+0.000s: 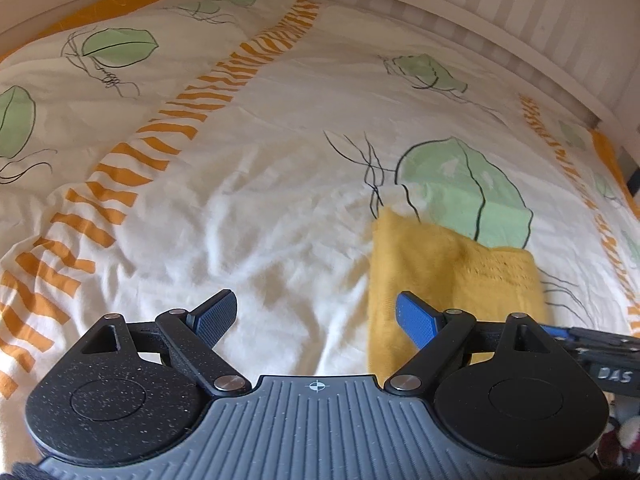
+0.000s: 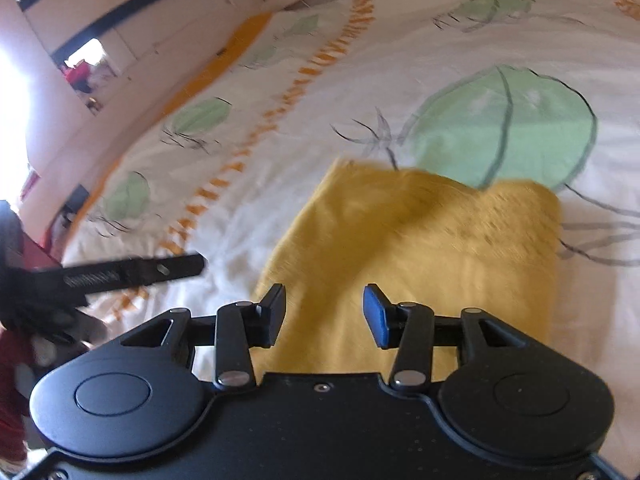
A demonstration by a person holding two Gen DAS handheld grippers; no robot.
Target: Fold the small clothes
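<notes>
Both grippers hold nothing: the left gripper (image 1: pixel 316 320) stands wide over bare duvet (image 1: pixel 280 184), and the right gripper (image 2: pixel 325 316) hangs partly open above the folded yellow cloth (image 2: pixel 420 248), which lies flat on the duvet beside a green leaf print (image 2: pixel 508 128).

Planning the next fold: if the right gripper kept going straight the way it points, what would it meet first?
Most likely the yellow garment lying on the bedspread; the right gripper, jaws open and empty, aims onto it, though depth is unclear.
</notes>
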